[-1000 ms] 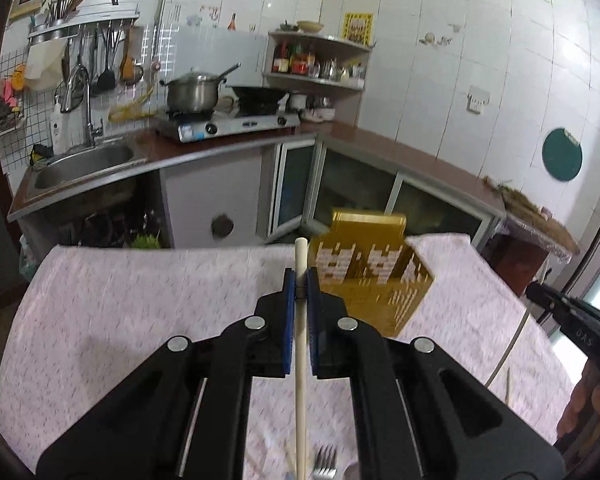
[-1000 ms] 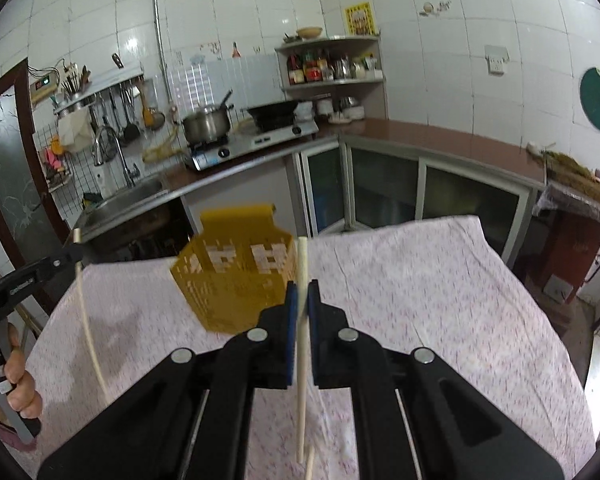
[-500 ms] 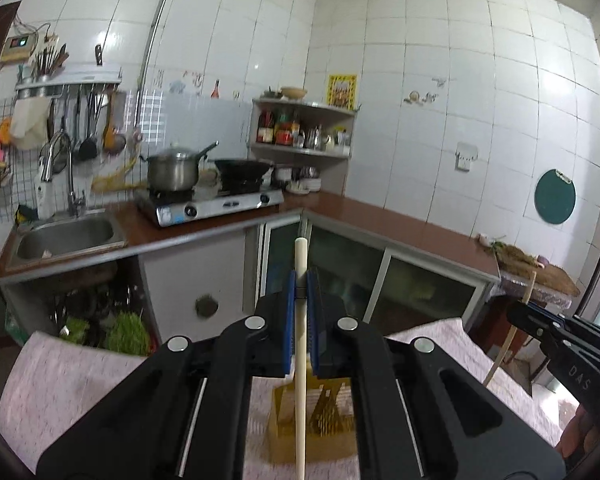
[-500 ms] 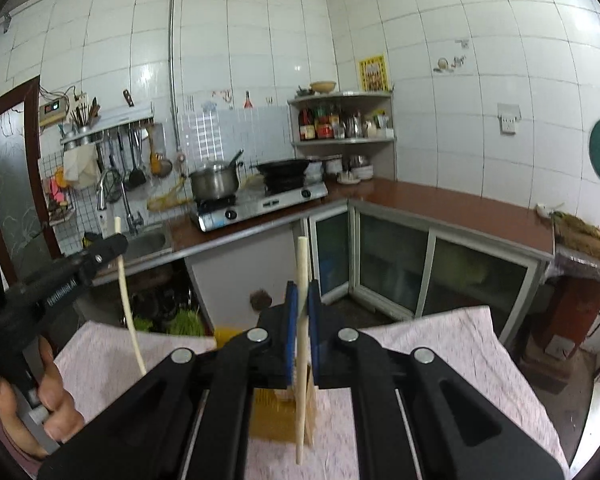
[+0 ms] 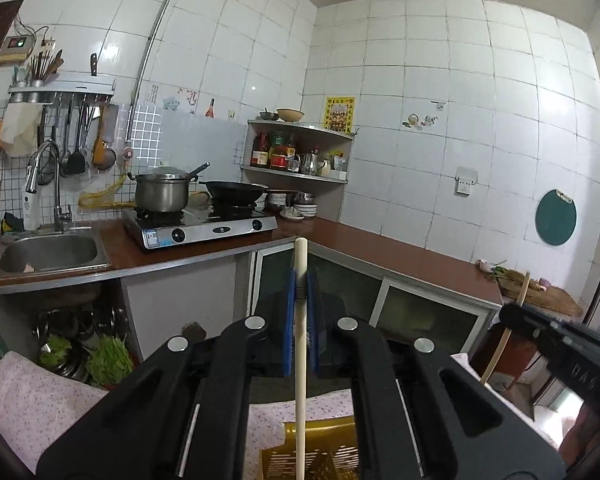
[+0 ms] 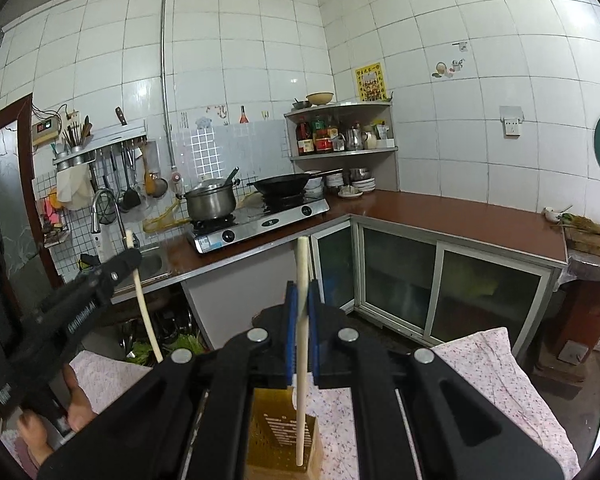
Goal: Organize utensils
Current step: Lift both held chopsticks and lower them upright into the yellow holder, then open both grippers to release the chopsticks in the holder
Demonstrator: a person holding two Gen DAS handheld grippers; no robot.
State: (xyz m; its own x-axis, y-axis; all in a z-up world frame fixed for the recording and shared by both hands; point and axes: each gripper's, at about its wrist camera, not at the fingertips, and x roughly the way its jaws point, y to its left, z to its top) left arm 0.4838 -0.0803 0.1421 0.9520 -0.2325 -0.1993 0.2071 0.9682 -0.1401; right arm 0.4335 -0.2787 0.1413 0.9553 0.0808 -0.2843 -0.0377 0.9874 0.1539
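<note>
Chopsticks are clamped upright, one in each gripper: the left gripper [image 5: 300, 280] is closed on a pale chopstick [image 5: 300, 360], and the right gripper [image 6: 301, 292] is closed on another [image 6: 302, 360]. Both hang above the yellow holder [image 6: 278, 436], which stands on the near, cloth-covered worktop [image 6: 496, 376], the right one's lower tip over its opening.

L gripper [image 5: 300, 280] & R gripper [image 6: 302, 292]: both clamped, raised, near level.
</note>
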